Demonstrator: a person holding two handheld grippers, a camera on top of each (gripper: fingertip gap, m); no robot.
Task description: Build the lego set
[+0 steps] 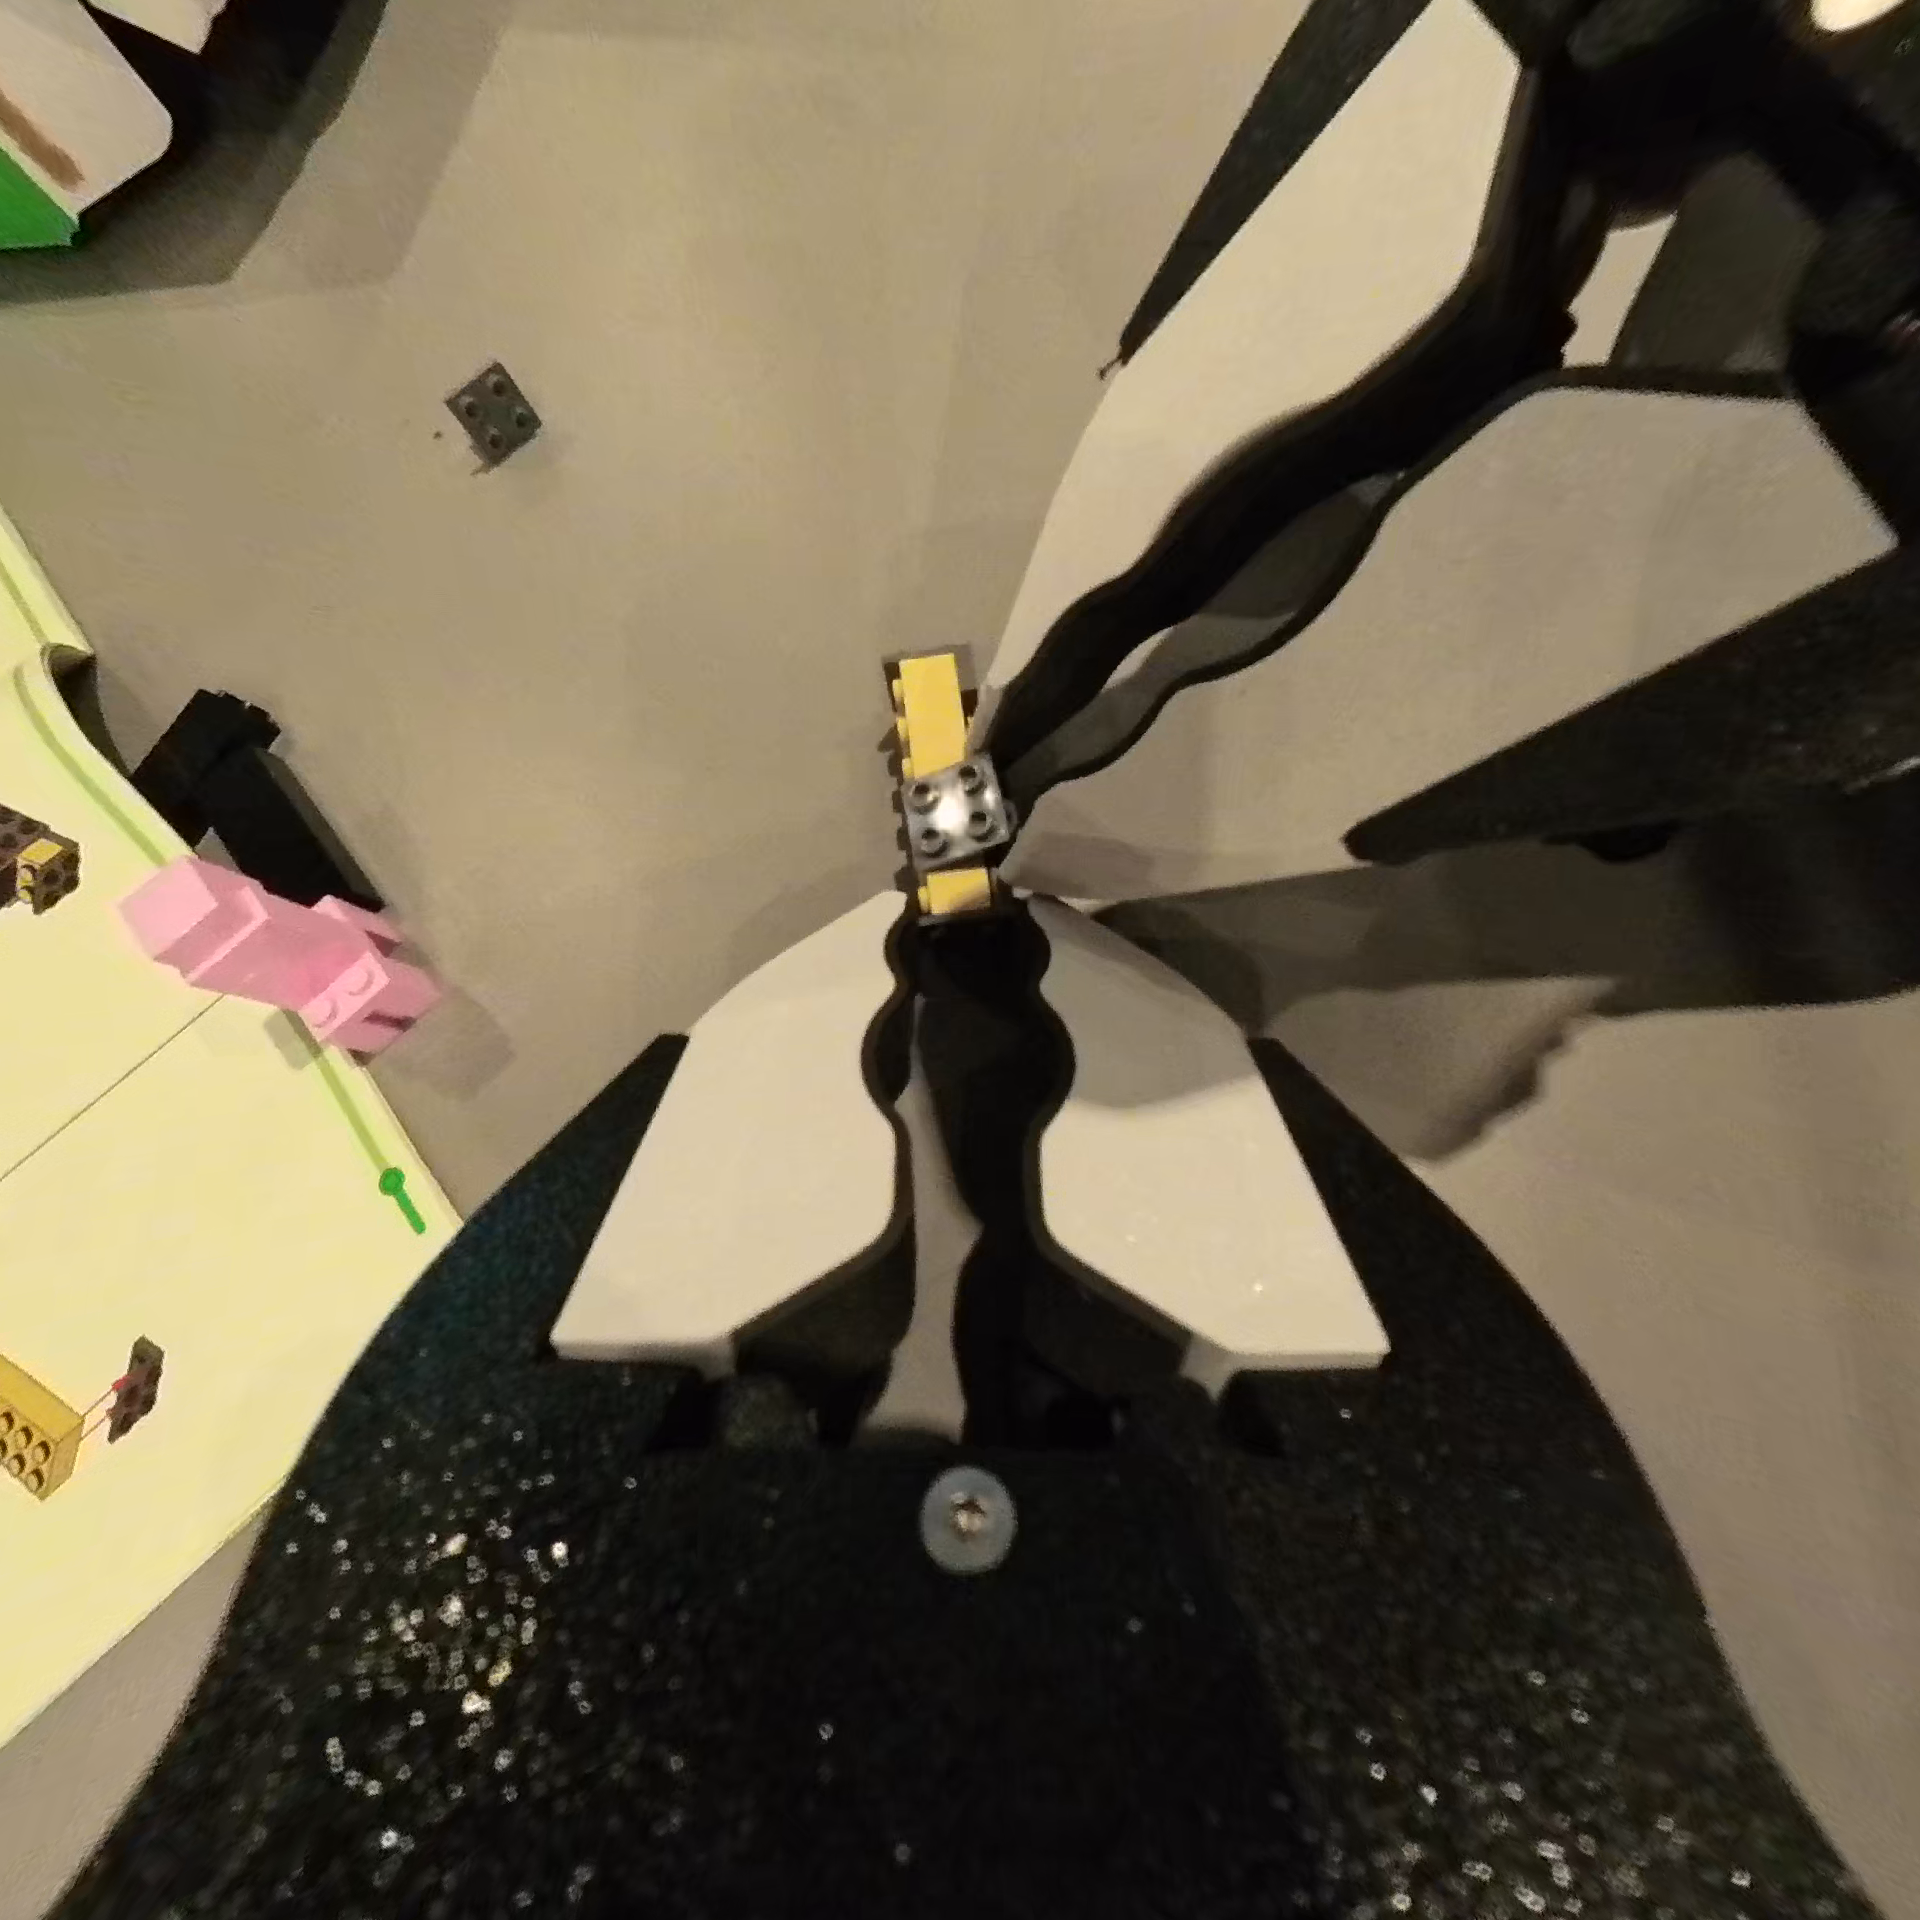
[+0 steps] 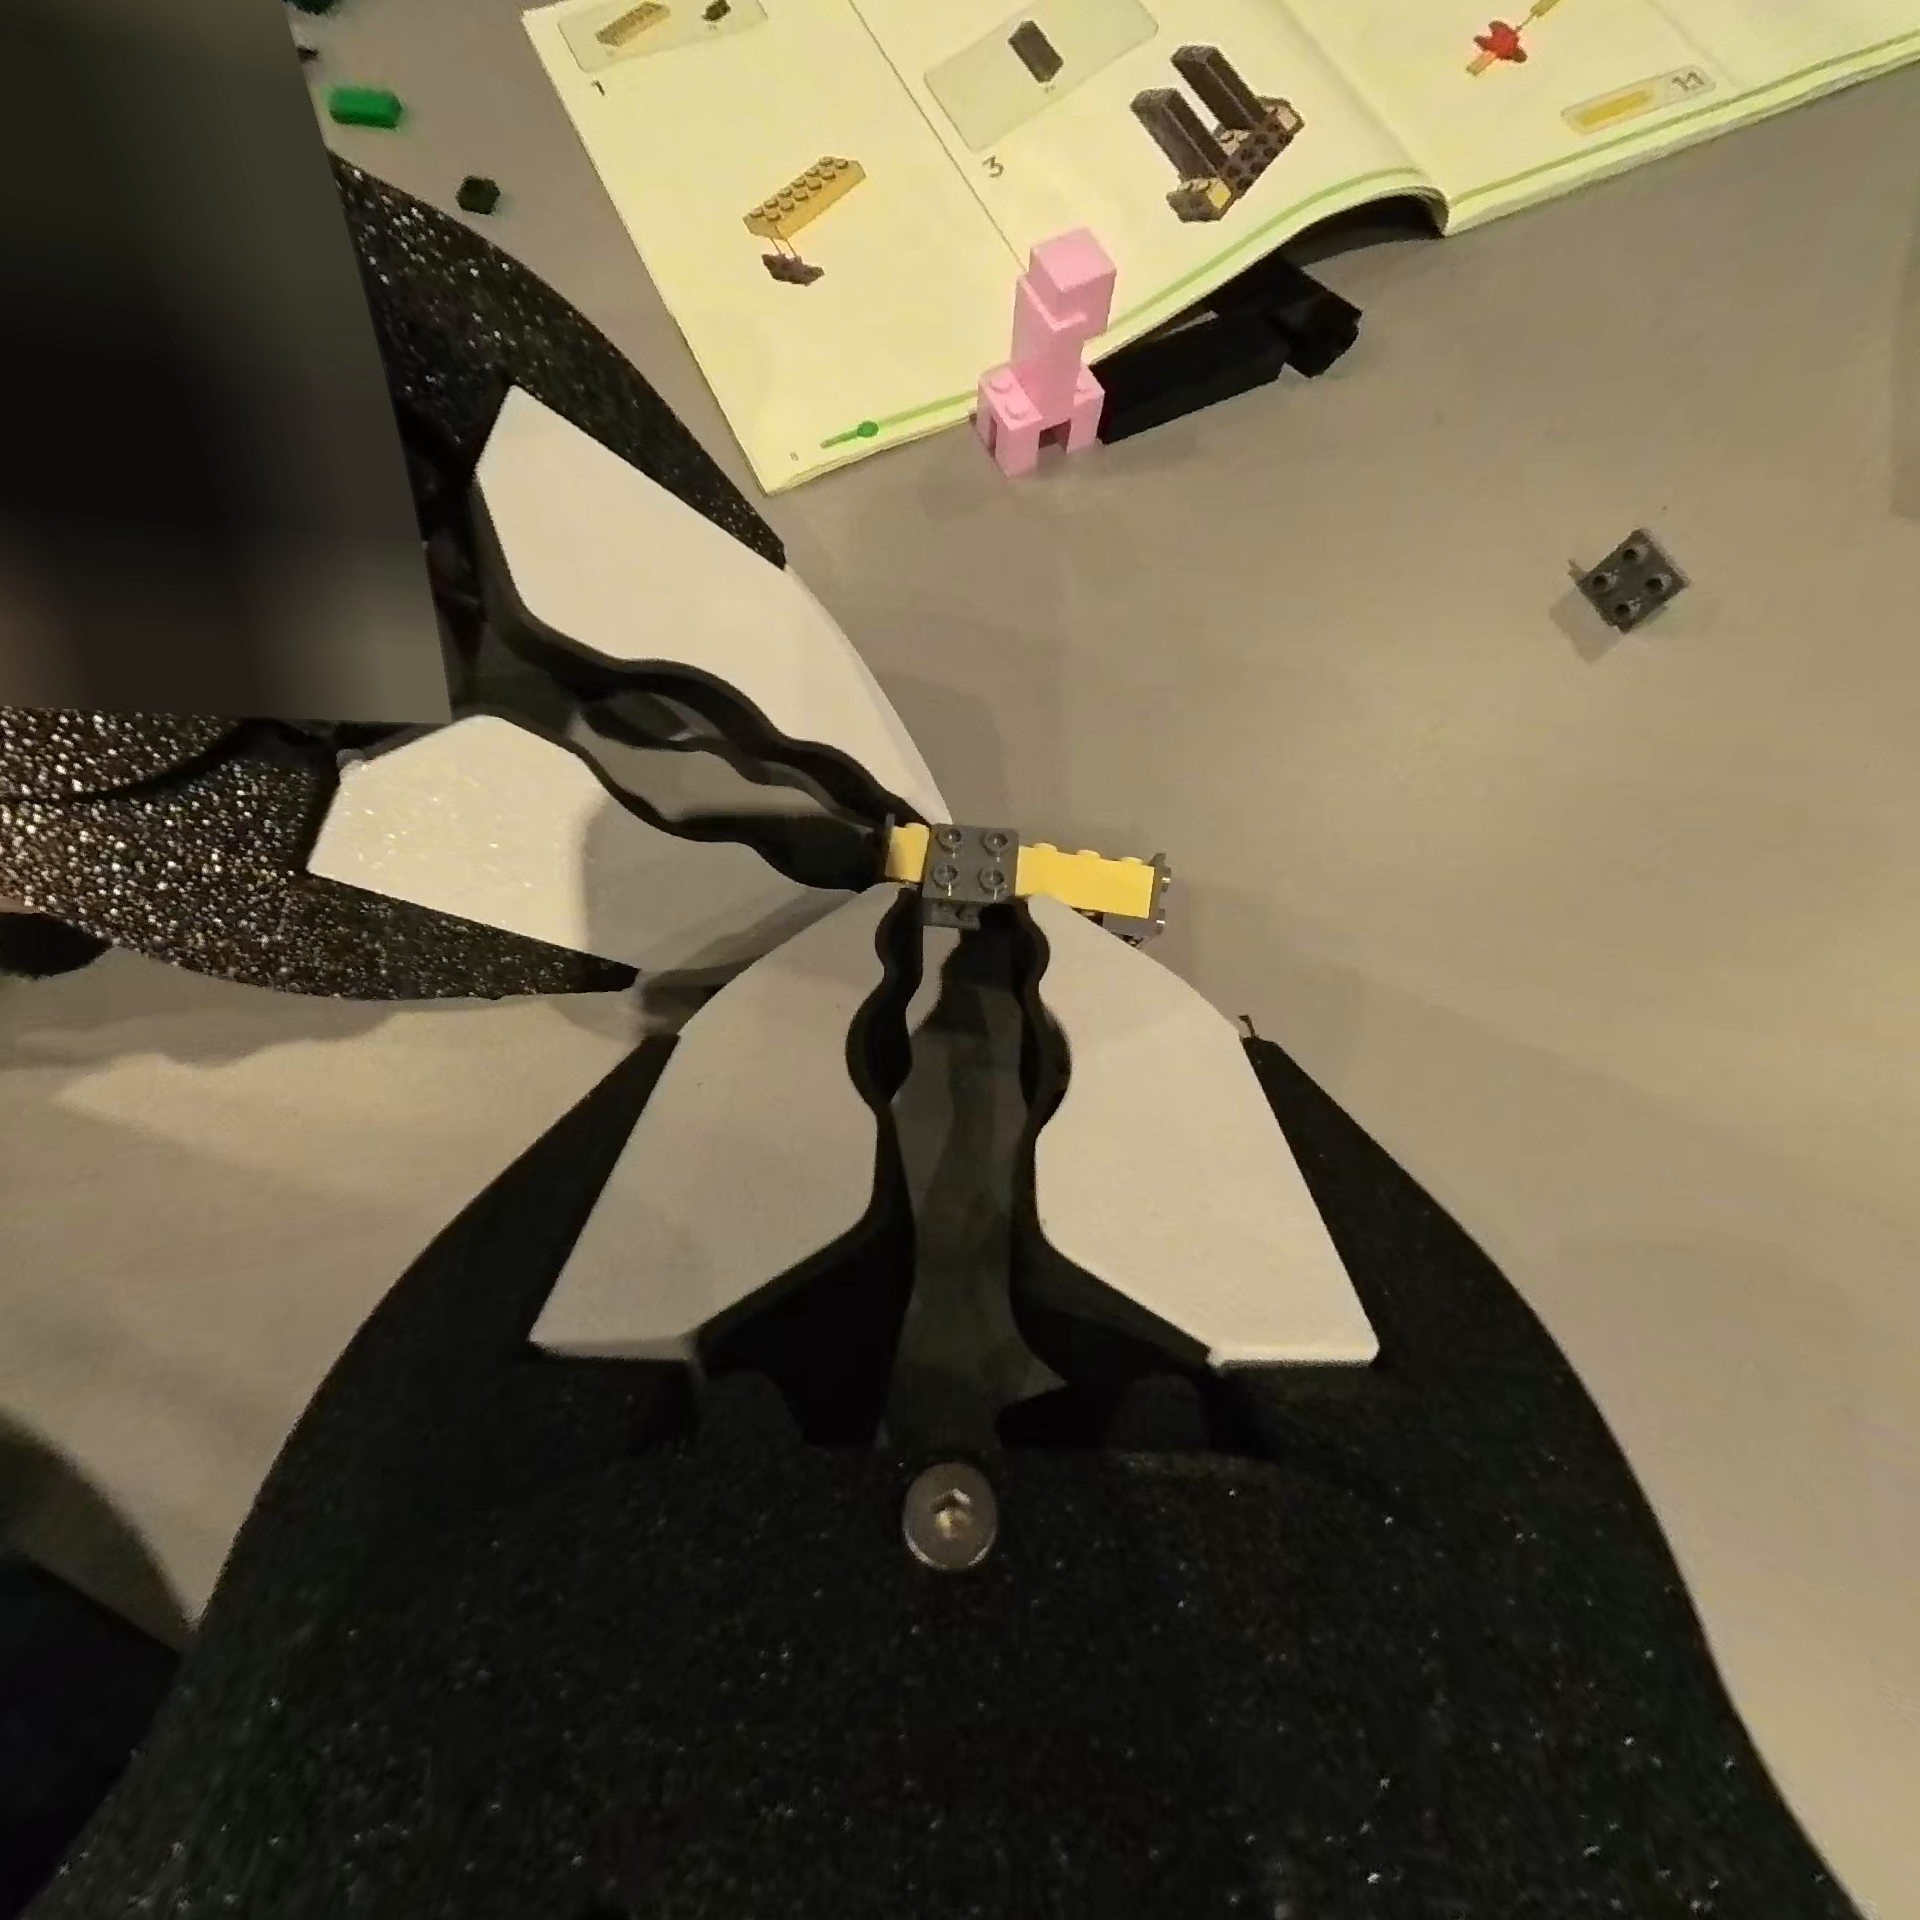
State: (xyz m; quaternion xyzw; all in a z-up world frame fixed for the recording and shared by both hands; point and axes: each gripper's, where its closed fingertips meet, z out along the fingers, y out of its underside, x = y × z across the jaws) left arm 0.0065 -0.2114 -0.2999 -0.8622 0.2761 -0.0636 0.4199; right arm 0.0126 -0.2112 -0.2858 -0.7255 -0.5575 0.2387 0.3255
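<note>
Left wrist view: the long yellow lego brick (image 1: pixel 932 727) is clamped endwise by the closed left tongs (image 1: pixel 961 914) above the grey table (image 1: pixel 675 520); its small dark grey studded plate (image 1: pixel 956 821) is pinched by the right tongs (image 2: pixel 961 914).

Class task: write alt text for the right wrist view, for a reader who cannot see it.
Two grippers meet at a yellow brick: the left gripper holds its end, the right gripper grips the grey plate on it. Behind lie an instruction booklet, a pink figure and a loose grey plate.
</note>
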